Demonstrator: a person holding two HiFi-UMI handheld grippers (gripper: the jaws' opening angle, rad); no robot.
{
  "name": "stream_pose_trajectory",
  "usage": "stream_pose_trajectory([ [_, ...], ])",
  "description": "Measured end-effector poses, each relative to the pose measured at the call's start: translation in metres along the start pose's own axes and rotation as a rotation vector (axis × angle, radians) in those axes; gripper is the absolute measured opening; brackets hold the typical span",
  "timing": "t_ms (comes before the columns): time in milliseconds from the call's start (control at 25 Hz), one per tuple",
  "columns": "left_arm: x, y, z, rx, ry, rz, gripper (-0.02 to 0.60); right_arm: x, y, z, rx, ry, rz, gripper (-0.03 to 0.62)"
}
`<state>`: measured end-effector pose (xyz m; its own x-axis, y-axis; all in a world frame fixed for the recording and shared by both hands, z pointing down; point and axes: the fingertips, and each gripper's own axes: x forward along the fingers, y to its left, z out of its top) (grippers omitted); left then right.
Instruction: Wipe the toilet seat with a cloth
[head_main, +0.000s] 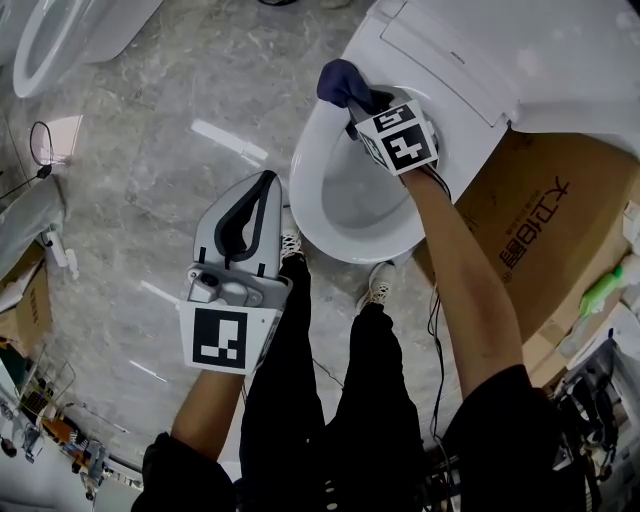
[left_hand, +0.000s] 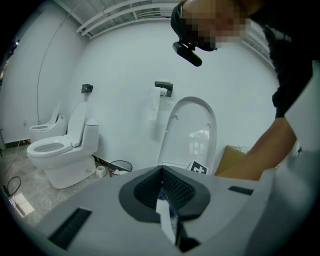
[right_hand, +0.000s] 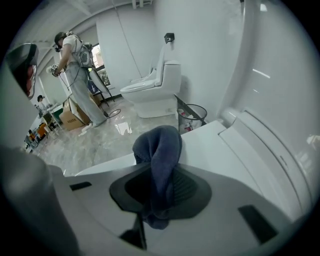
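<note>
Right claw (head_main: 358, 102) clamped on dark blue cloth (head_main: 338, 80), wad bulging past tips, pressed on toilet seat (head_main: 305, 160) at rear of ring, near hinge. Lid (head_main: 470, 50) raised. Left claw (head_main: 262, 185) closed, nothing in it, held over floor (head_main: 150, 120), well apart from bowl. Risks, my guess: cloth bunched, so only small patch touches seat and strips get missed; drag along rim could tug fold loose, dropping it into bowl; hard claw edge could scrape seat.
</note>
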<state>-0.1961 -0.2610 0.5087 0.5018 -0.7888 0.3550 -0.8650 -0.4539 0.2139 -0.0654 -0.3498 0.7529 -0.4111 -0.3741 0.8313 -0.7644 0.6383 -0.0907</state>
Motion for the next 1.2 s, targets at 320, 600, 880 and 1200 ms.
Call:
stream_pose_trajectory([
  [320,-0.003,-0.006,-0.005,-0.002,0.007,-0.003,0.011,-0.002,-0.031,0.005,0.058,-0.005,-0.051,0.077],
  [600,-0.004,-0.004,-0.003,0.001,0.009,-0.005,0.011,-0.006,-0.071,0.017,0.181,-0.012,-0.115,0.077],
  [880,-0.003,-0.006,-0.003,0.005,0.007,-0.004,0.011,-0.012,-0.094,0.014,0.403,-0.042,-0.195,0.075],
  [1200,-0.004,-0.005,0.002,0.011,0.004,-0.010,0.011,-0.029,-0.115,-0.007,0.551,-0.080,-0.279,0.075],
])
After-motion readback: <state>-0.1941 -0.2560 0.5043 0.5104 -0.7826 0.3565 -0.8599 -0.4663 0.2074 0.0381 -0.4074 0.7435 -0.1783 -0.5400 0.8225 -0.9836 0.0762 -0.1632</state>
